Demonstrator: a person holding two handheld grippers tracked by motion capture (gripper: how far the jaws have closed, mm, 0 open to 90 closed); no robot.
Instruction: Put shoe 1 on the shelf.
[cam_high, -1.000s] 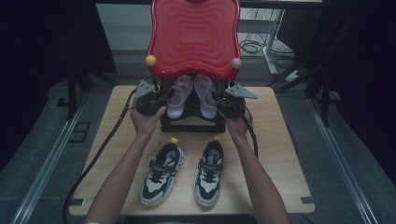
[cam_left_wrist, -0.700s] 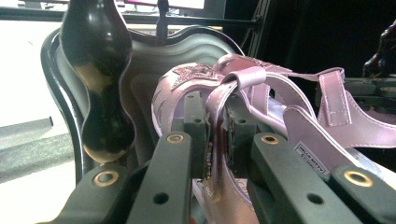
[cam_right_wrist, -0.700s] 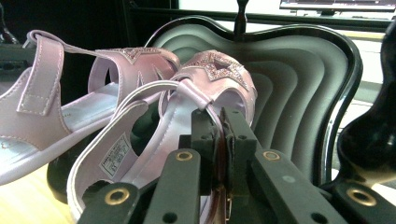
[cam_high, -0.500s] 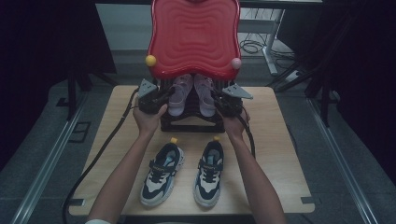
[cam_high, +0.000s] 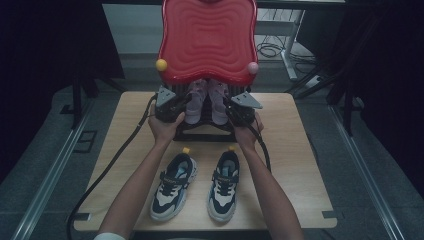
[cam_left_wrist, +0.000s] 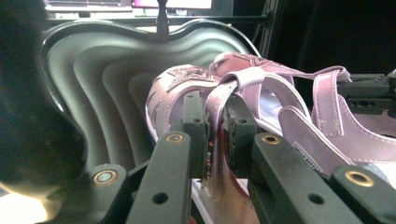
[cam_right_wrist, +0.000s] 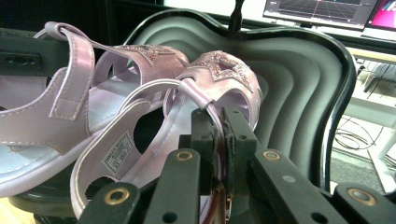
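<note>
A lab or testing room, probably, though the surroundings are dim. A small wooden table (cam_high: 300, 165) stands on a grey floor between metal floor rails (cam_high: 45, 175), with loose cables (cam_high: 270, 49) and stand legs behind the table. Beyond the table, computer monitors (cam_right_wrist: 322, 11) show graphs.

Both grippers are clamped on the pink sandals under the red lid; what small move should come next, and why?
Probably draw both sandals toward the person, out from under the red lid. The left gripper pinches the left sandal, the right gripper the right sandal, both still in the stand.
</note>
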